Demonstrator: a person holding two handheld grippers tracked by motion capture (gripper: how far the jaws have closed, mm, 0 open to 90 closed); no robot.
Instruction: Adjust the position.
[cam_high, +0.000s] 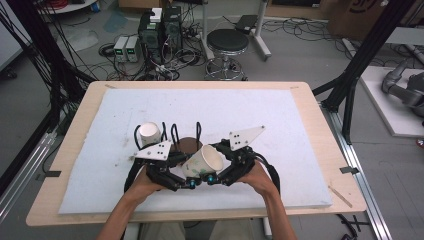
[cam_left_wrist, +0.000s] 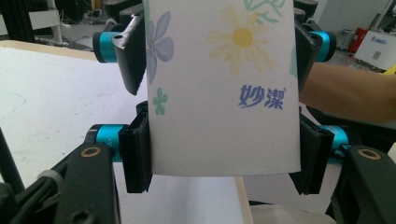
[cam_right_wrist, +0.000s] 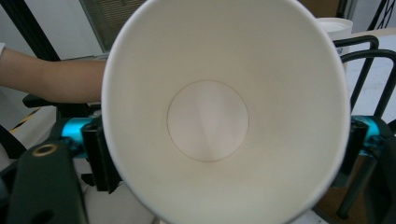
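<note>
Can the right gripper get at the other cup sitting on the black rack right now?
Probably not as things stand. The right gripper has the flowered paper cup between its jaws, the left gripper is clamped on that cup too, and the cup on the rack sits beyond the left gripper.

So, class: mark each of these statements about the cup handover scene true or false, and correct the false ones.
1. The paper cup is held between both grippers. True.
2. The cup is plain white outside. False: it bears printed flowers.
3. The left gripper grips the cup near its base. True.
4. A second cup sits on the black rack. True.
5. The held cup is full of liquid. False: its inside is empty and dry.
</note>
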